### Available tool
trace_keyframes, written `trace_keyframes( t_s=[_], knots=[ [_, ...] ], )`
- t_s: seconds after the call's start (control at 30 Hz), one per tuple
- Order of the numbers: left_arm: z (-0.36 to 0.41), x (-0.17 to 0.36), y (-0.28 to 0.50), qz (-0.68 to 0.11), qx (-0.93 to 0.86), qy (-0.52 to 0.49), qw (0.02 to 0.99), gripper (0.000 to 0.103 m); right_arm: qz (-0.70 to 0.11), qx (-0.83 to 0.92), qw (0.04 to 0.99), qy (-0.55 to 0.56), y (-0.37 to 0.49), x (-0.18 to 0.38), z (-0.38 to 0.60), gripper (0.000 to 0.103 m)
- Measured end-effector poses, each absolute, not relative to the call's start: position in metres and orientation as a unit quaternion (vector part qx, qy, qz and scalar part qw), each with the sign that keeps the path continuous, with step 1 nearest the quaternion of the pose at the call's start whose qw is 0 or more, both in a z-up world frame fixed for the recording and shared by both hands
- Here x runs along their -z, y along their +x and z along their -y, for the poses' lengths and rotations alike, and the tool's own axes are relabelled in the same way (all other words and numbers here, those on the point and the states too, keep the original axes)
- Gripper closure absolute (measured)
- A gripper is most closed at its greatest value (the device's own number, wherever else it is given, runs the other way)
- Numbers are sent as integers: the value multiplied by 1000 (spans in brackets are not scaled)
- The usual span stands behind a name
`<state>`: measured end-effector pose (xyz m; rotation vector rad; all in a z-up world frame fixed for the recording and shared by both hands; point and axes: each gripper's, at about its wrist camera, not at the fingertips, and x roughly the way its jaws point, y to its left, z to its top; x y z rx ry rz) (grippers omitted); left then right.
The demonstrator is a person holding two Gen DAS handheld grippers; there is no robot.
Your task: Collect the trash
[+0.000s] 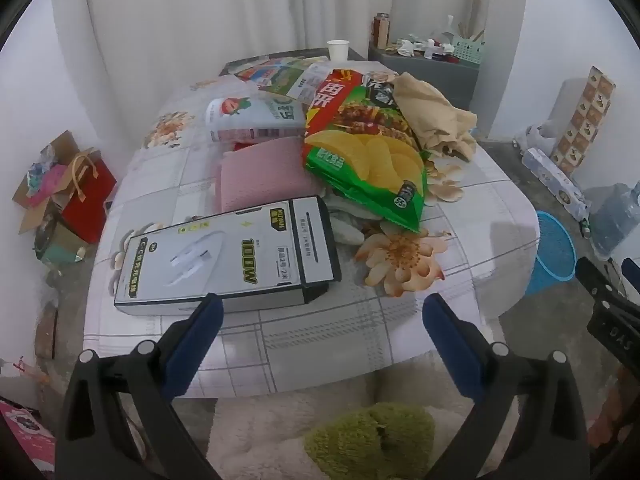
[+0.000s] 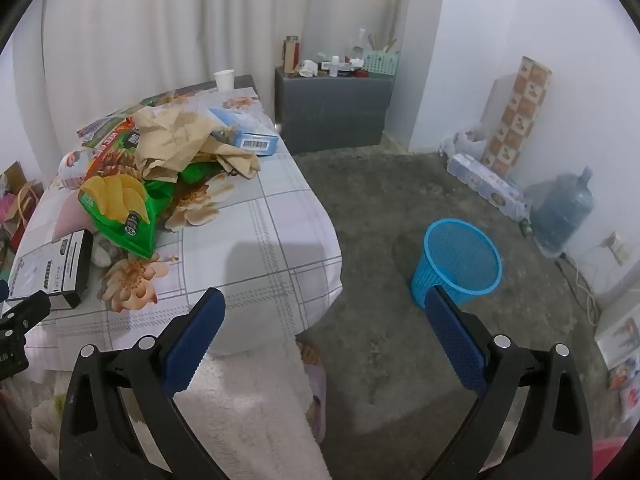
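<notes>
Your left claw [image 1: 320, 312] is released, jaws spread wide, holding nothing, poised at the near edge of the bench [image 1: 460, 208]. Your right claw [image 2: 324, 308] is likewise released and empty, off the bench's corner over the floor.

Trash sits heaped mid-bench: green chip bag [image 1: 368, 160] lying against crumpled brown paper [image 1: 432, 116]; white cable box [image 1: 228, 256] lies nearest the left claw. Paper cup [image 1: 338, 50] stands at the far edge.

Blue basket [image 2: 460, 260] stands upright on the floor, well apart from the bench.
</notes>
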<state>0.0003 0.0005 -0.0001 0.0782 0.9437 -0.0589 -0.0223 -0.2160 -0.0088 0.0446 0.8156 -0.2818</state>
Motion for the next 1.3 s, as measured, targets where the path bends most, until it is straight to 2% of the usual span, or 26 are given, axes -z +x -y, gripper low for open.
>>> trace_keyframes(
  t_s=[1.3],
  knots=[
    [7, 2, -2, -454, 34, 34, 889, 5, -392, 138, 910, 15, -22, 11, 215, 8]
  ],
)
